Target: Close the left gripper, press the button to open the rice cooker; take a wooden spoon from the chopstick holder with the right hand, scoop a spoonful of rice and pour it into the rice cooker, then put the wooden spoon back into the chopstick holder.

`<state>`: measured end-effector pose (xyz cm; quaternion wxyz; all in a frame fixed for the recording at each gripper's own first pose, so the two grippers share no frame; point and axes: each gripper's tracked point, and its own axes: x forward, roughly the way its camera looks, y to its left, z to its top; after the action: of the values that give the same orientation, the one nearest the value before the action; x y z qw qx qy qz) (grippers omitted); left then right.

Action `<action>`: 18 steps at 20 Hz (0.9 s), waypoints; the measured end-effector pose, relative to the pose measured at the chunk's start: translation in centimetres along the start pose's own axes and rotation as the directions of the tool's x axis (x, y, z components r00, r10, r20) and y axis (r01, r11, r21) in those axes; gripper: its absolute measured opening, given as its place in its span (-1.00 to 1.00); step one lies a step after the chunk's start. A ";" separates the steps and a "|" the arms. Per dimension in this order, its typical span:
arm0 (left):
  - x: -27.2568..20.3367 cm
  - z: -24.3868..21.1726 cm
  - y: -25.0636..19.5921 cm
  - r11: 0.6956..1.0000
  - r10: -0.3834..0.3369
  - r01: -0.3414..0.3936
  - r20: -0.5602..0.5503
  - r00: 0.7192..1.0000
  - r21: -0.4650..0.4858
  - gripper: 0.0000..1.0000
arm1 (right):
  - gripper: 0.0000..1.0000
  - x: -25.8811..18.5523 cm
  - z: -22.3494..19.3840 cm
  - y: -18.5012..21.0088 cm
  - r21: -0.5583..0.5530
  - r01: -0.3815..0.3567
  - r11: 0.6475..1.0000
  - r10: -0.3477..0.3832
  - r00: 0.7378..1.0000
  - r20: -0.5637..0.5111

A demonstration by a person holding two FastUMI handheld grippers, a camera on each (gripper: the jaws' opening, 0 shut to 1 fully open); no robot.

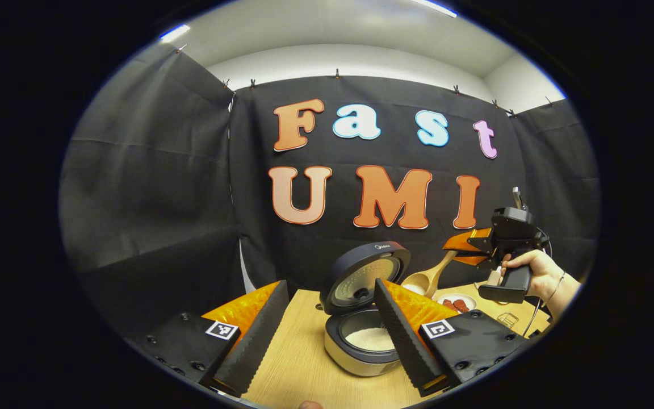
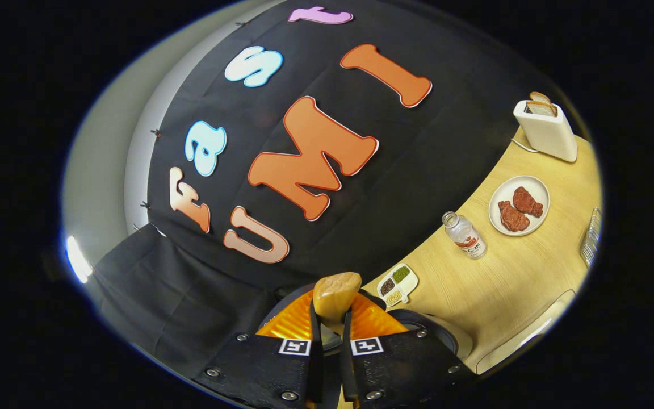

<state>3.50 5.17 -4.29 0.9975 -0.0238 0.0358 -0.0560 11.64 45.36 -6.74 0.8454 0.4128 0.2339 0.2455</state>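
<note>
The rice cooker [image 1: 343, 353] stands open on the wooden table [image 1: 293, 369], its lid [image 1: 367, 275] tipped up and back and white rice [image 1: 369, 339] lying in the pot. My left gripper [image 1: 330, 284] is open wide, one finger on each side of the cooker, nothing between them. In the left gripper view, a hand [image 1: 540, 272] holds my right gripper [image 1: 463, 245] up at the right, shut on the handle of the wooden spoon [image 1: 426, 278]. The spoon's bowl hangs just right of the lid. In the right gripper view, the wooden spoon [image 2: 335, 295] stands between the shut fingers of the right gripper [image 2: 331, 326].
The rolled right gripper view shows a white toaster [image 2: 545, 133] with bread, a plate of red meat [image 2: 519, 205], a small bottle [image 2: 464, 234] and a divided seasoning dish [image 2: 397, 282] on the table. That plate [image 1: 456, 303] sits right of the cooker. Black cloth walls close the back and left.
</note>
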 end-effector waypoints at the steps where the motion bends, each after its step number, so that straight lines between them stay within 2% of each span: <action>1: 0.0 0.0 0.2 1.000 0.004 -0.004 -0.001 1.000 0.002 1.00 | -0.77 0.0 -0.1 0.2 -0.016 -0.002 1.000 0.002 1.000 0.003; 5: 0.1 0.1 0.7 1.000 0.013 -0.013 0.001 1.000 -0.003 1.00 | -0.77 0.4 -0.3 1.2 -0.092 -0.019 0.996 0.020 1.000 0.011; 18: -0.1 0.1 2.0 0.999 0.041 -0.041 0.003 0.999 -0.015 1.00 | -0.77 1.1 -1.6 3.6 -0.229 -0.065 0.971 0.069 0.998 0.009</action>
<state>3.66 7.21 -4.31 0.9983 -0.0308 0.0350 -0.0354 10.73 48.90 -4.91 0.8804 0.3224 0.1829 0.2958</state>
